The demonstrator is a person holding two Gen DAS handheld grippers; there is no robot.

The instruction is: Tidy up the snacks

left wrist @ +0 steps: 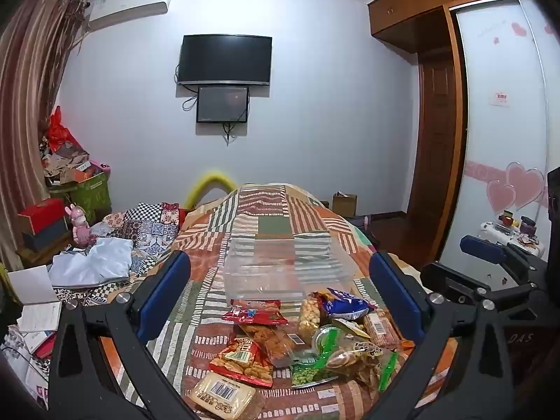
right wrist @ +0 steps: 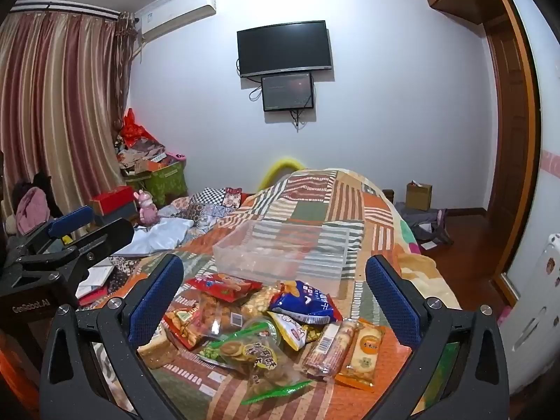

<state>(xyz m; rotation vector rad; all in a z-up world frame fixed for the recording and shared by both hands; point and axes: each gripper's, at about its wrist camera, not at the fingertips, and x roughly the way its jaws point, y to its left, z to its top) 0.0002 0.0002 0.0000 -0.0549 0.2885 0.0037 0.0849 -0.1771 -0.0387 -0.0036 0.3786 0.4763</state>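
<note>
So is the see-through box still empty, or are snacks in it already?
Empty. Through the clear plastic box only the patterned quilt shows, and the snack packets all lie piled in front of it.

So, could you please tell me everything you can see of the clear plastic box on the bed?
The clear plastic box is a shallow, rectangular, see-through bin with no lid on it. It looks empty; the striped bedspread shows through its walls. It sits upright on the bedspread, just beyond the snack pile. A red packet lies at its near wall; contact is unclear.
</note>
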